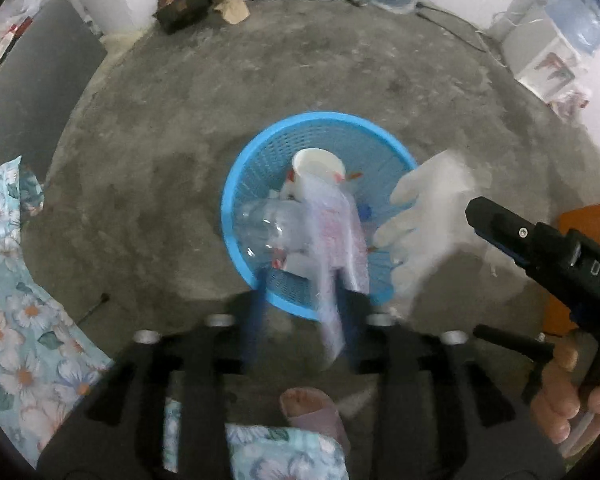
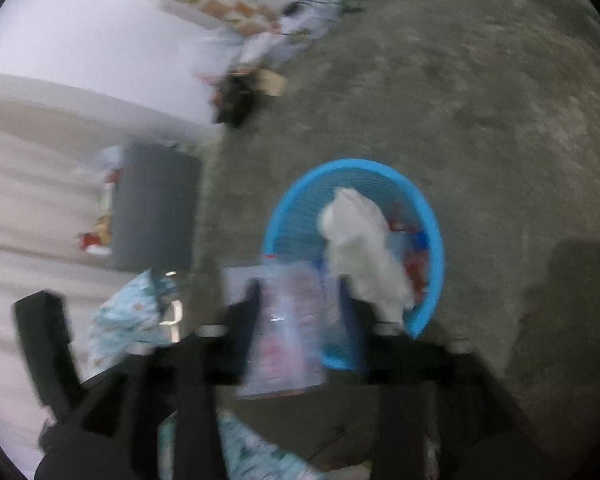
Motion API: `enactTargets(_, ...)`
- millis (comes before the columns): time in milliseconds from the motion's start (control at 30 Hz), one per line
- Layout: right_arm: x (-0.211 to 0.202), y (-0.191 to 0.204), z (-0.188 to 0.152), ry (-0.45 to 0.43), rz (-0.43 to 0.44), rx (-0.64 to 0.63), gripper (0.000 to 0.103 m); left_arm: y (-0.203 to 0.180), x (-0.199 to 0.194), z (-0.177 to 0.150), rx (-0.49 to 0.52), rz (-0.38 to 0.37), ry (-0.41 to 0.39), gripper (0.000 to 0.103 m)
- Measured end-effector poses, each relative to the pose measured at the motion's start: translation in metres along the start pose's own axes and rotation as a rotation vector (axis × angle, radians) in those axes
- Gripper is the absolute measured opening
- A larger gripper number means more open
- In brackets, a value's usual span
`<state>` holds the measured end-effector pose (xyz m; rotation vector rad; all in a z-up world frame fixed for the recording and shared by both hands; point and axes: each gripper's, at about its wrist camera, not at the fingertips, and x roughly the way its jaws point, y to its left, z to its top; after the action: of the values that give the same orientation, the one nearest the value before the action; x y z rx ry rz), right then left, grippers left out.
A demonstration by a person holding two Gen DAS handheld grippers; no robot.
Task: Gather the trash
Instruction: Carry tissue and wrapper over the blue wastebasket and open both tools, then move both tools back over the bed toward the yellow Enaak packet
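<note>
**A:** Left wrist view first. Where is the trash?

**B:** Your left gripper (image 1: 304, 308) points down at the concrete floor (image 1: 340, 72). The blue basket (image 1: 236, 184) stands just past its fingertips, a little below the middle of the view. A white cup (image 1: 318, 168) lies in it toward 12 o'clock, and a clear bottle (image 1: 268, 224) toward 9 o'clock.

**A:** And the fingers?

**B:** They are spread apart. A blurred see-through wrapper (image 1: 336, 264) hangs in the gap, close to the finger on the 3 o'clock side, and reaches over the basket. You cannot tell from the blur whether it touches that finger.

**A:** Anything else there?

**B:** At 3 o'clock of the basket, a blurred white glove (image 1: 428, 216) is over the rim. Your right gripper (image 1: 476, 216) comes in from 4 o'clock, its tip just beside the glove. Your hand (image 1: 572, 400) grips its handle. Flowered cloth (image 1: 20, 320) fills 8 o'clock, and a foot (image 1: 312, 404) shows at 6 o'clock.

**A:** Now the right wrist view.

**B:** It is heavily blurred. The right gripper (image 2: 304, 304) has its fingers spread too, with the basket (image 2: 432, 216) just beyond them toward 1 o'clock. A wrapper (image 2: 288, 320) fills most of the gap. You cannot tell whether the pads touch it. The glove (image 2: 360, 248) lies over the basket's inside, its lower end at the finger on the 3 o'clock side.
</note>
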<state>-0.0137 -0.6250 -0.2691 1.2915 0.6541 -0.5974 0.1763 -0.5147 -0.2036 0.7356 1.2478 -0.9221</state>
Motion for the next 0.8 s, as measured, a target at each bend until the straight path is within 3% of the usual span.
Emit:
enactTargets(133, 0.002, -0.008, -0.004, 0.007, 0.003, 0.039, 0.045, 0.006, -0.001, 0.001, -0.022, -0.023, -0.013, 0.041)
enactTargets(300, -0.019, -0.003, -0.02, -0.031, 0.014, 0.024, 0.049, 0.004, -0.035, -0.005, -0.002, -0.013, -0.065, 0.049)
enactTargets(467, -0.053, 0.01, -0.04, -0.058, 0.02, 0.025, 0.054, 0.004, -0.101, -0.022, 0.021, -0.021, -0.133, 0.069)
enactTargets(633, -0.097, 0.046, -0.074, -0.092, 0.062, -0.053, 0.063, 0.019, -0.187, -0.077, 0.022, -0.026, -0.245, 0.079)
enactTargets(800, -0.13, 0.097, -0.109, -0.068, 0.118, -0.21, 0.07, 0.049, -0.259, -0.155, -0.066, -0.035, -0.367, 0.083)
